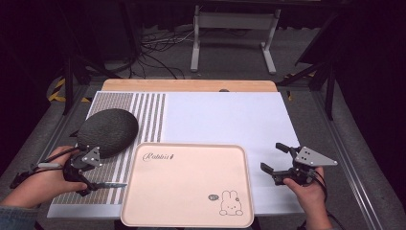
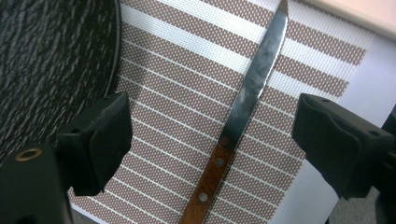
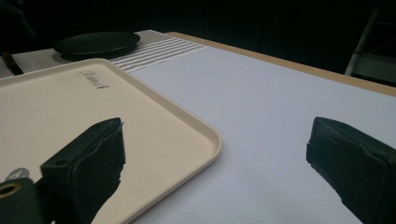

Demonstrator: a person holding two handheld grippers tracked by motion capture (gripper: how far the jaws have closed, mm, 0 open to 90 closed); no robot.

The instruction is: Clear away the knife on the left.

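Left tongs (image 1: pixel 103 179) held low over the striped mat (image 2: pixel 187 84), wide apart, with nothing squeezed. Between the two jaws, a knife (image 2: pixel 243 107) lying flat on the stripes, touching neither one. Brown wooden handle (image 2: pixel 205 186) close in, with small metal dots on it. Shiny blade pointing away from the left tongs, toward the edge of a pink tray (image 1: pixel 186 184). Beside one jaw, a big dark bumpy plate (image 2: pixel 51 65), just next to the knife but not touching it.

Right tongs (image 1: pixel 275 158) well apart from the knife, on the far side of the tray. Also wide apart, holding nothing. Resting low over the white sheet (image 3: pixel 280 121) on the tabletop (image 1: pixel 191 85). One jaw above the tray's corner (image 3: pixel 212 137), the other above bare white sheet. Little bunny picture (image 1: pixel 231 203) on the tray, on the side near the right tongs. Dark plate (image 3: pixel 95 43) seen far off past the tray.
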